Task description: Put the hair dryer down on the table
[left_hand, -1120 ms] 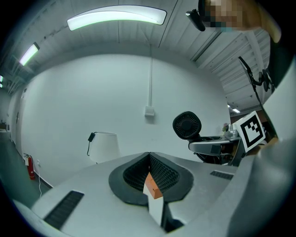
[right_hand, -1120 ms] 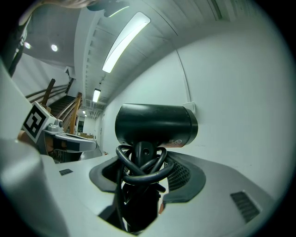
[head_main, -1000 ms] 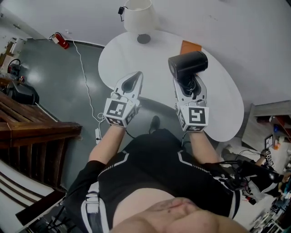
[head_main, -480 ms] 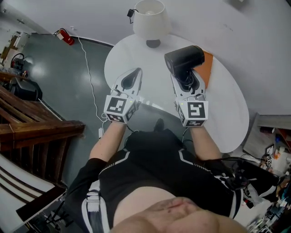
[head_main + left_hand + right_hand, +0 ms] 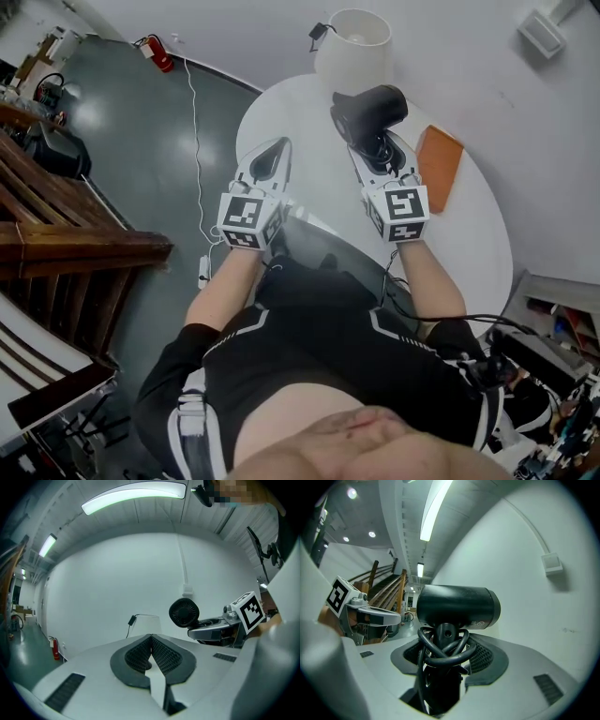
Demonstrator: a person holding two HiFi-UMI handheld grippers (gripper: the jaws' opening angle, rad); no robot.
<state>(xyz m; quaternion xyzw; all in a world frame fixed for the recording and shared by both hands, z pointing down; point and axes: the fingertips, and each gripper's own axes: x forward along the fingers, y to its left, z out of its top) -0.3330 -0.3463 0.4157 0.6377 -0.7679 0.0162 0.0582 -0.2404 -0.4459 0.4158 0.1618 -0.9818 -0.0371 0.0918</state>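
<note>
A black hair dryer (image 5: 368, 112) with its cord wound round the handle stands upright in my right gripper (image 5: 377, 150), held above the white table (image 5: 469, 234) near the lamp. In the right gripper view the handle and cord (image 5: 443, 651) fill the gap between the jaws, and the dryer's barrel (image 5: 457, 606) lies crosswise above them. My right gripper (image 5: 445, 656) is shut on the handle. My left gripper (image 5: 274, 155) hovers over the table's left edge, its jaws shut and empty (image 5: 151, 638). In the left gripper view, the dryer (image 5: 183, 612) shows to the right.
A white-shaded lamp (image 5: 352, 52) stands at the table's far side, just beyond the dryer. An orange notebook (image 5: 439, 167) lies right of my right gripper. A wooden stair rail (image 5: 66, 248) and a red fire extinguisher (image 5: 159, 53) are on the floor side, left.
Both grippers have moved forward over the table toward the lamp, the right one carrying the hair dryer. The dryer now sits close in front of the lamp base.
</note>
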